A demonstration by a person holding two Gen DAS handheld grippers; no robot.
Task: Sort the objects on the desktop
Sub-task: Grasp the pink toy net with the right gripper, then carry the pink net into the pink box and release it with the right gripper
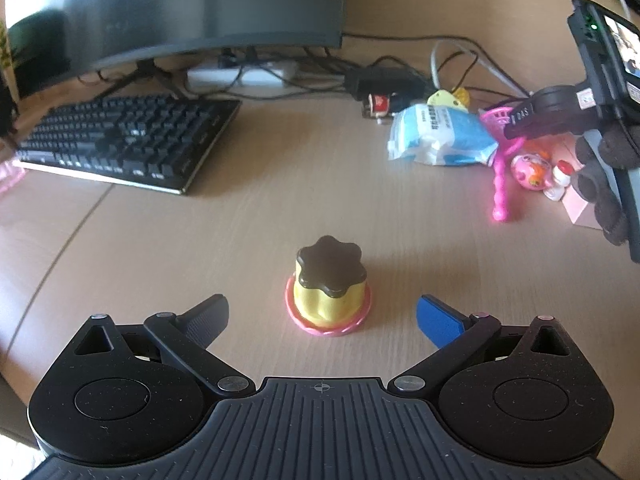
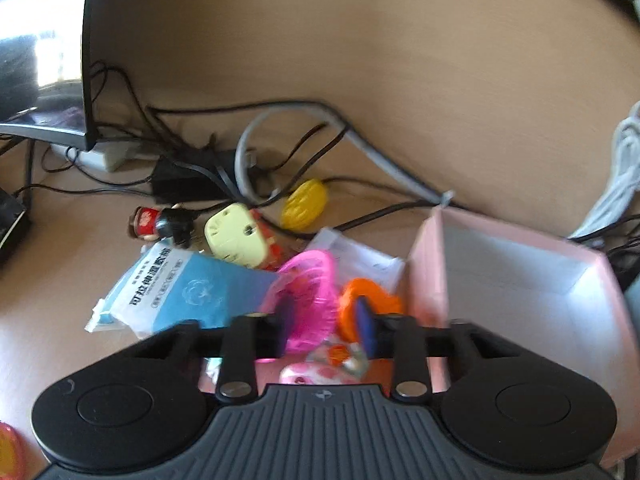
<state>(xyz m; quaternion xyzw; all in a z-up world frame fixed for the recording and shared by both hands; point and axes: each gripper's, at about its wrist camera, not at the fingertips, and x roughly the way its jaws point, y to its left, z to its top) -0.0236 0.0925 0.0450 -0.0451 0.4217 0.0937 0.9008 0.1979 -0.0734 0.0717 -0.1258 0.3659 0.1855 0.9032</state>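
The left hand-held gripper (image 1: 322, 316) hovers released, its jaws spread wide around the pudding toy (image 1: 329, 286) on the table (image 1: 160, 240), not touching it. The right hand-held gripper (image 2: 326, 330) is clenched, though on what I cannot tell. Farther off, the toy pile (image 1: 520, 152) lies unsorted beside the empty-looking pink box (image 2: 520, 276). Most sorting seems left.

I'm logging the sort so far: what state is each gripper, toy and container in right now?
left gripper, open, nothing held.
right gripper, jaws narrow, head of the pink racket between them; grip unclear.
pudding toy, upright on its pink dish, untouched.
pink box, open.
monitor, screen dark.
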